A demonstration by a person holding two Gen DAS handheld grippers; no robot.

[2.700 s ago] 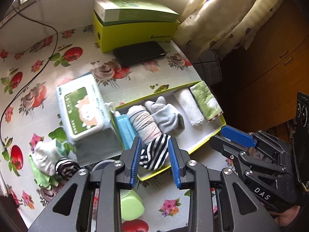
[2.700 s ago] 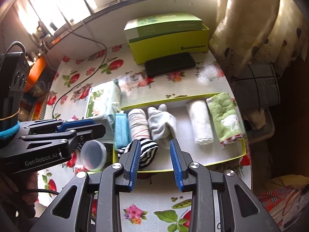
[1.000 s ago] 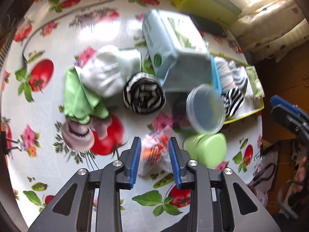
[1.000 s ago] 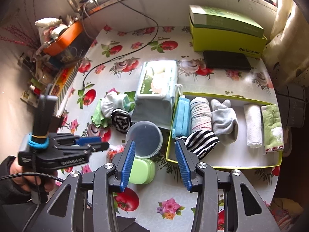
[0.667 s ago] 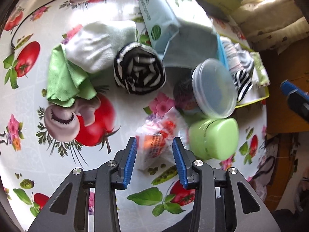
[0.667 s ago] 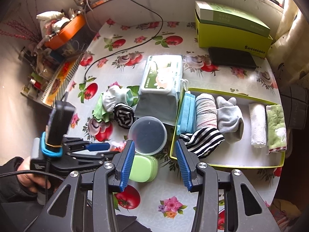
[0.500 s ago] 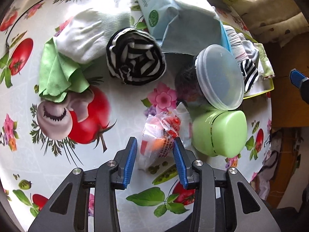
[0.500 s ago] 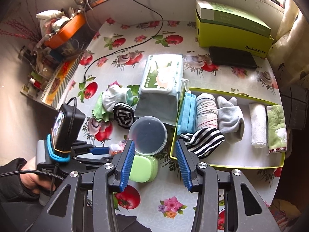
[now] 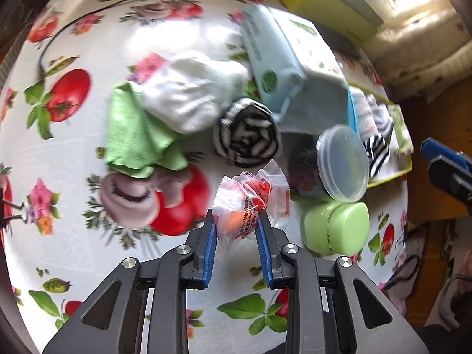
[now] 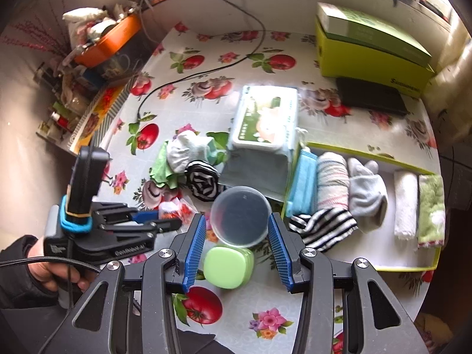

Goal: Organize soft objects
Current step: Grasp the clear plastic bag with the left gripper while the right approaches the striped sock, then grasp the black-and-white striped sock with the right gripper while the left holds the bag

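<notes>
Snack packet (image 9: 250,203): crinkled clear wrapper, red-orange inside, centre frame, between closing gripper pads
Striped sock (image 9: 247,140): rolled, just above packet

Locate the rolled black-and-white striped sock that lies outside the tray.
In the left wrist view the rolled striped sock lies mid-table, below the white sock, left of the round clear container.
</notes>
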